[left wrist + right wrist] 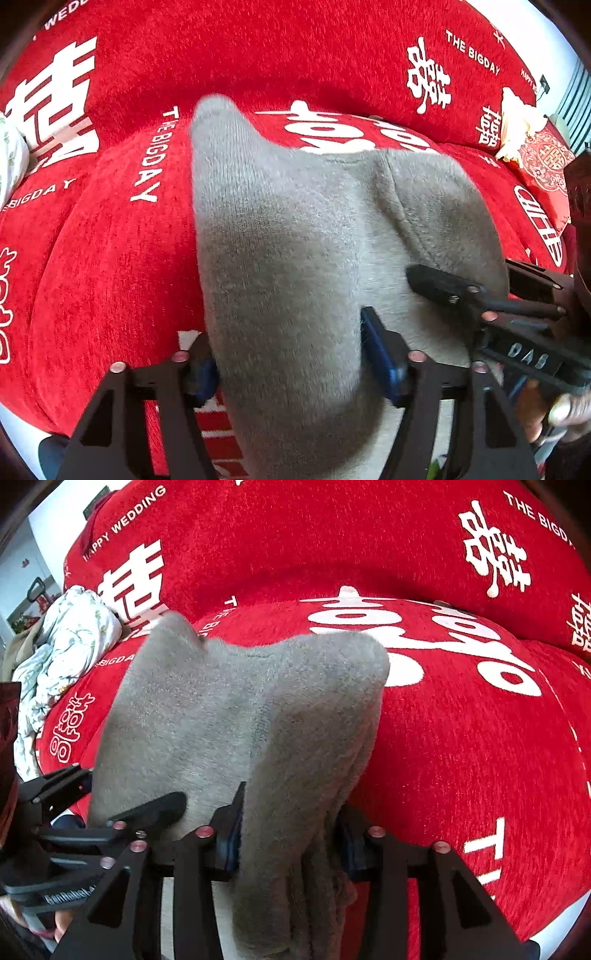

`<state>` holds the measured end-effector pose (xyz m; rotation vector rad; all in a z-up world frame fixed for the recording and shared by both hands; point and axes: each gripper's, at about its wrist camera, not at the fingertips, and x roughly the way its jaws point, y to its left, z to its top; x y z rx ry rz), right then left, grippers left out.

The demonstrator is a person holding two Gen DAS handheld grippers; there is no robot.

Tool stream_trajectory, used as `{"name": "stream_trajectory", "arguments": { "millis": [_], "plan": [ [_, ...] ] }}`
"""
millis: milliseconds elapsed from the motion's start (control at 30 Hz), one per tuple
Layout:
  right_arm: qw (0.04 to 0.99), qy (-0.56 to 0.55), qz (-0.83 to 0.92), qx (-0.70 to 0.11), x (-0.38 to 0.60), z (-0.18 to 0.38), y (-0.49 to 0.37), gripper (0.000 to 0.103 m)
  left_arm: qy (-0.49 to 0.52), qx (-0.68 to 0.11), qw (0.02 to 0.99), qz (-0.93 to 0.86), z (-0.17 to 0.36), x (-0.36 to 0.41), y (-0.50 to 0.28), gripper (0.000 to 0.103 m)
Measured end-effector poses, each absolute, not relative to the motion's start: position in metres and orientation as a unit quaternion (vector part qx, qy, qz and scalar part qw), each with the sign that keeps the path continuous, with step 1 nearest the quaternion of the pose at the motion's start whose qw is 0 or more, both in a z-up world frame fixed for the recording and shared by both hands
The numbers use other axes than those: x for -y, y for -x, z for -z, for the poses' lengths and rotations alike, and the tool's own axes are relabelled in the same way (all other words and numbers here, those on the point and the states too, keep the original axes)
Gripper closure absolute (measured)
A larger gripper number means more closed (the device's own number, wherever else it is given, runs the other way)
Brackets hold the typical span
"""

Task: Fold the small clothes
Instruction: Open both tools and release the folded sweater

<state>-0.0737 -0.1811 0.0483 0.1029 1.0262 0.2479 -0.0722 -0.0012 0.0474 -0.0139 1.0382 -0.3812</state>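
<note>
A red plush sofa cover printed with white lettering spreads across both views. On it lies a grey fuzzy knitted garment, folded and bunched, running between both tools. The left gripper straddles it with jaws parted; the right gripper likewise stands spread around the bunched edge, not pinching.

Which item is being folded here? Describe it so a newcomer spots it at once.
A red cover with white lettering spreads over the whole sofa. On its front seat, nearest both cameras, lies the grey garment, with its near edge between both grippers' fingers. It is the only plain grey, fuzzy piece; the crumpled cloth further off is white and floral.
</note>
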Motion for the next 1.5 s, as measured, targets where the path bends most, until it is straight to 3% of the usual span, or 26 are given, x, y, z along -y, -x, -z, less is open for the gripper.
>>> {"name": "stream_trajectory", "arguments": {
  "millis": [133, 200, 300, 467, 633, 967, 1133, 1233, 1333, 1500],
  "plan": [
    [0.863, -0.082, -0.120, -0.484, 0.201, -0.041, 0.075, 0.039, 0.050, -0.501, 0.840, 0.201, -0.042, -0.013, 0.068, 0.028],
    [0.864, -0.084, -0.125, -0.480, 0.205, -0.040, 0.076, 0.037, 0.055, -0.504, 0.840, 0.194, -0.039, -0.017, 0.066, 0.019],
    [0.866, -0.079, -0.126, -0.477, 0.211, -0.042, 0.078, 0.033, 0.068, -0.506, 0.837, 0.199, -0.037, -0.022, 0.067, 0.019],
    [0.884, -0.091, -0.100, -0.448, 0.227, -0.064, 0.090, 0.033, 0.055, -0.481, 0.859, 0.164, -0.064, -0.029, 0.079, 0.019],
    [0.895, -0.118, -0.194, -0.383, 0.220, -0.098, 0.097, 0.034, 0.056, -0.441, 0.879, 0.171, -0.098, -0.028, 0.071, 0.019],
    [0.825, -0.276, -0.223, -0.440, 0.235, -0.039, 0.034, 0.038, 0.198, -0.453, 0.812, 0.311, -0.087, -0.013, 0.029, 0.019],
    [0.836, -0.243, -0.220, -0.441, 0.229, -0.035, 0.029, 0.040, 0.233, -0.433, 0.800, 0.343, -0.088, -0.021, 0.036, 0.019],
    [0.841, -0.235, -0.198, -0.445, 0.231, -0.028, 0.021, 0.040, 0.190, -0.450, 0.810, 0.323, -0.075, -0.015, 0.038, 0.019],
    [0.831, -0.264, -0.197, -0.449, 0.242, -0.022, 0.013, 0.041, 0.169, -0.471, 0.816, 0.289, -0.056, -0.019, 0.030, 0.036],
    [0.838, -0.256, -0.203, -0.437, 0.245, -0.046, 0.036, 0.039, 0.185, -0.469, 0.815, 0.287, -0.066, -0.029, 0.034, 0.036]
  ]
}}
